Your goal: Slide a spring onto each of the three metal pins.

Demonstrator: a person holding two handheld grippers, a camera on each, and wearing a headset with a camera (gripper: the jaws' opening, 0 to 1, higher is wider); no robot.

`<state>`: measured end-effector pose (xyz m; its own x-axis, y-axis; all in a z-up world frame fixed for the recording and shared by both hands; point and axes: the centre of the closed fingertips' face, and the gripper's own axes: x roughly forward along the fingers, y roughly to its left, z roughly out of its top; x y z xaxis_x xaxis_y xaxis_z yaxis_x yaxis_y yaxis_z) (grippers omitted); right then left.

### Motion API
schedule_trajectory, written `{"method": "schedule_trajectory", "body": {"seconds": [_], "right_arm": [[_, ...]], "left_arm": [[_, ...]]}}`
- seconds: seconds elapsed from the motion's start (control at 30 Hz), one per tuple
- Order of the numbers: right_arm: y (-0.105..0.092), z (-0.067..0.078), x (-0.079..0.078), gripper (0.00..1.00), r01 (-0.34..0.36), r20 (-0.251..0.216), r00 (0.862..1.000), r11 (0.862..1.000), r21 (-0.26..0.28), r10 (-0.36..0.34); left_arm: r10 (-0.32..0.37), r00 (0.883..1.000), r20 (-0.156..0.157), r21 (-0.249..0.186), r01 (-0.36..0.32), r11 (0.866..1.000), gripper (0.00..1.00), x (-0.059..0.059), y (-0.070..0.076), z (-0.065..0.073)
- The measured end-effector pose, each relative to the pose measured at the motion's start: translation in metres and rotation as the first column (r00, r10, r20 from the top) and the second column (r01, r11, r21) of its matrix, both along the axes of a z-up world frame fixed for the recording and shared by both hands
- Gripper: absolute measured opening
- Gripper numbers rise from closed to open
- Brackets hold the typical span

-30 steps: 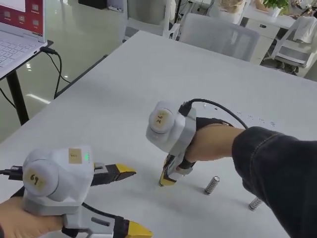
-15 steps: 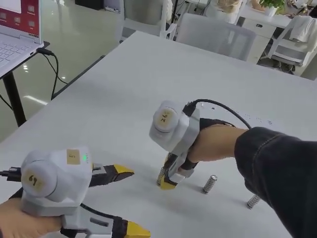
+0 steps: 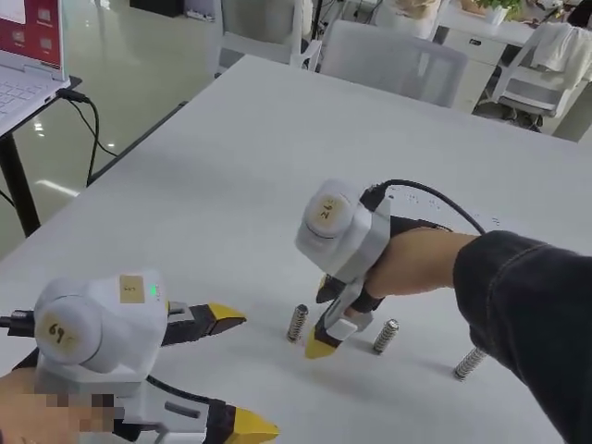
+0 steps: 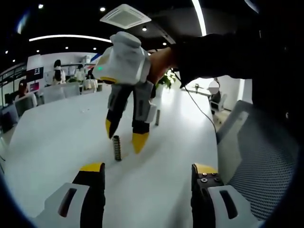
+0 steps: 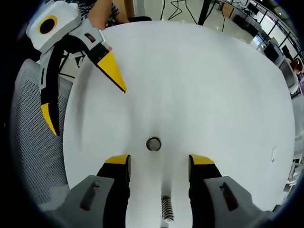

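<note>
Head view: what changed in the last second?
The right tool came off the left spring and shifted right, toward the middle spring; its jaws now stand open and that left spring stands upright, uncovered. The middle spring, the right spring and the open left tool stayed put; the remaining shift is camera motion.

Springs (image 3: 386, 336): bright coiled metal. Table (image 3: 231, 166): smooth matt white. Left gripper (image 3: 246, 372) shell: matt pale plastic.
</note>
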<state>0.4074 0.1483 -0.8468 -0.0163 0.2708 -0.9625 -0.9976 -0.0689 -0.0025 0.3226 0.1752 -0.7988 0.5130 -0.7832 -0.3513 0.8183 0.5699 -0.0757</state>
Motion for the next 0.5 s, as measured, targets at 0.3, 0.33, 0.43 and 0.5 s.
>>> {"method": "schedule_trajectory", "body": {"seconds": [0.3, 0.33, 0.43, 0.5], "right_arm": [[-0.0058, 0.0024, 0.0017, 0.64, 0.03, -0.008, 1.0, 0.999, 0.044, -0.029], [-0.0064, 0.0025, 0.0022, 0.67, 0.031, -0.006, 0.999, 0.998, 0.047, -0.031], [-0.0073, 0.0031, 0.0039, 0.75, 0.042, -0.001, 0.999, 0.997, 0.068, -0.042], [-0.0089, 0.0037, 0.0053, 0.79, 0.052, -0.001, 0.999, 0.995, 0.082, -0.052]], "left_arm": [[-0.001, 1.0, 0.002, 0.001, 0.001, 1.0, 0.71, 0.0014, -0.0014, 0.0008], [-0.001, 1.0, 0.001, 0.002, 0.001, 1.0, 0.71, 0.0014, -0.0016, 0.0007], [-0.002, 1.0, 0.0, 0.003, 0.002, 1.0, 0.71, 0.0012, -0.0023, 0.0005], [-0.002, 1.0, 0.001, 0.004, 0.002, 1.0, 0.71, 0.0014, -0.0025, 0.0006]]}}
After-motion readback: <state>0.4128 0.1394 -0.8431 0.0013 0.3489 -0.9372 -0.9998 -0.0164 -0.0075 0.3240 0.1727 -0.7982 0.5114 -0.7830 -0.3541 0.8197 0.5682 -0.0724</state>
